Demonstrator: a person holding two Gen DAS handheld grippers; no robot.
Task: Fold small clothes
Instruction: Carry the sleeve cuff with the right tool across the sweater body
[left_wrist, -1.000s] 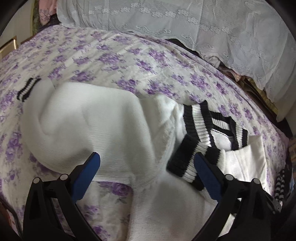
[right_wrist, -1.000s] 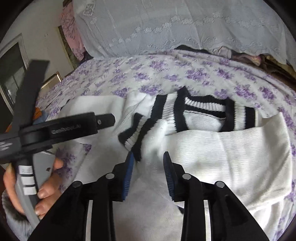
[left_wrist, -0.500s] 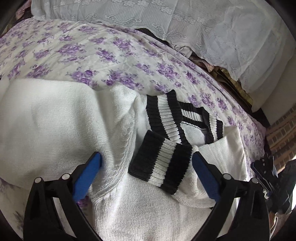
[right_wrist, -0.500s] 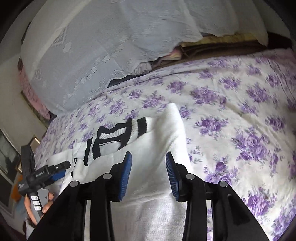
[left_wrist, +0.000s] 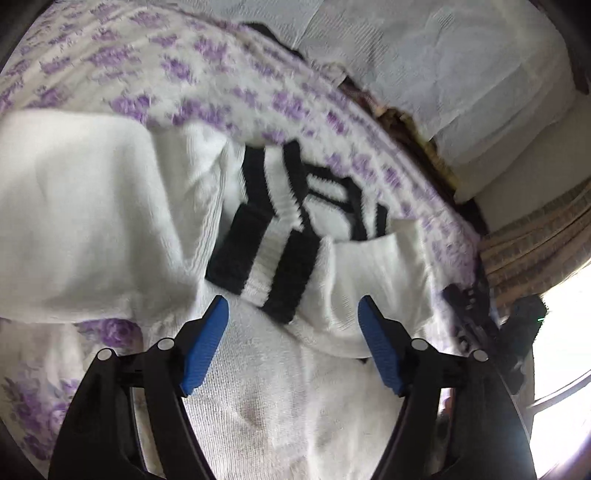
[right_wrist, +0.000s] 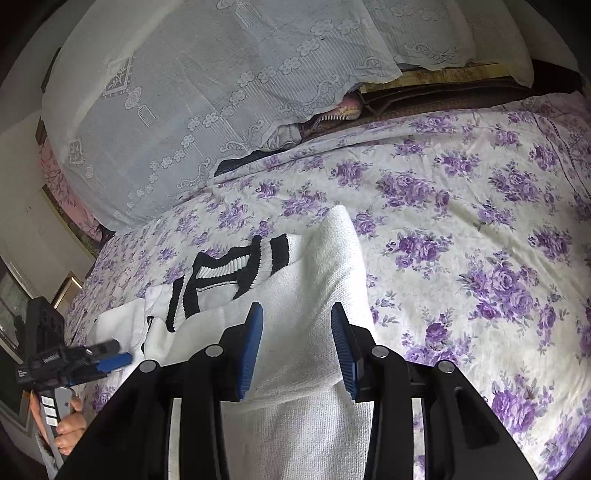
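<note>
Left wrist: left gripper (left_wrist: 293, 332) jaws apart, just closing in, gripping nothing, over white sweater (left_wrist: 92, 206) with striped cuff (left_wrist: 273, 266) on floral bedspread (left_wrist: 122, 62).
Right wrist: right gripper (right_wrist: 297, 347) part-open astride sweater fold, grasp unclear; also person's hand (right_wrist: 68, 424).

The left wrist view sits close above the white sweater (left_wrist: 92, 206), angled steeply down along its own fingers, with the striped cuff (left_wrist: 273, 258) near centre and the lace cover (left_wrist: 443, 55) toward 1 o'clock. The right wrist view looks down less steeply from the sweater's (right_wrist: 314, 295) other side, with the floral bedspread (right_wrist: 480, 240) filling 3 o'clock. Both views share the sweater, the striped cuff (right_wrist: 236, 269) and the lace cover (right_wrist: 221, 92); the right one also catches the left gripper (right_wrist: 110, 360) at 8 o'clock.
</note>
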